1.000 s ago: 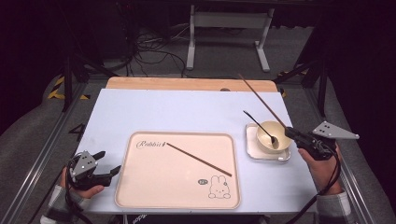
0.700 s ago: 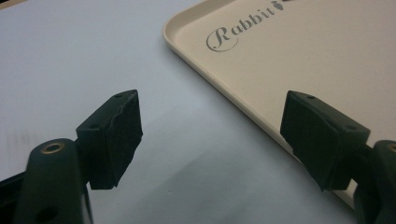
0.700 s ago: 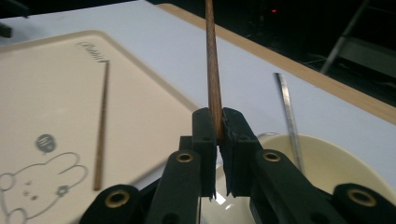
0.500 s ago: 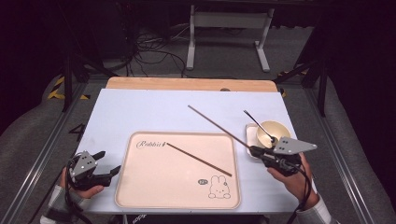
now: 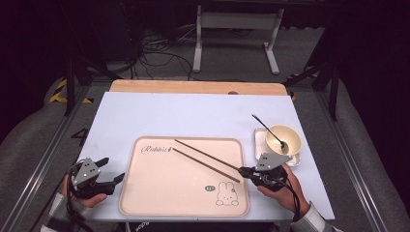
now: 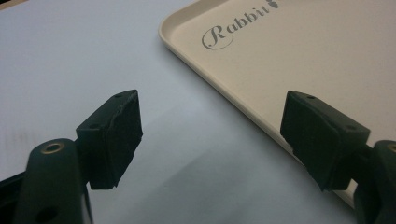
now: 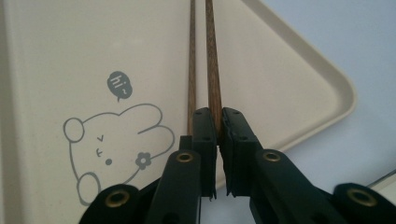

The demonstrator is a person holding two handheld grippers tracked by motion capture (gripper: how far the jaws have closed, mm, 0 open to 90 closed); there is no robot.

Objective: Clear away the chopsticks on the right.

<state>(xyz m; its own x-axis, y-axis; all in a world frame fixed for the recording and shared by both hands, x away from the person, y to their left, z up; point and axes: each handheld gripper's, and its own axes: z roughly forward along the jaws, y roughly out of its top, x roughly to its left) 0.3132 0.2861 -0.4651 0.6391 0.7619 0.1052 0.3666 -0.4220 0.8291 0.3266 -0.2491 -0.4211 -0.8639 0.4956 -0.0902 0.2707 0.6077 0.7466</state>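
1. Right gripper (image 5: 247, 170) at 4 o'clock on the bench (image 5: 193, 116), clenched on one chopstick (image 7: 213, 70), holding it low over the tray (image 5: 145, 203) so it can settle alongside its mate
2. Second chopstick (image 5: 205, 165) lies flat on the tray, just beside and nearly parallel, serving as the guide for pairing
3. Left gripper (image 6: 210, 140) at 8 o'clock, released and empty beside the tray, clear of the work
4. Bowl (image 5: 290, 137) with spoon (image 5: 268, 129) at 3 o'clock
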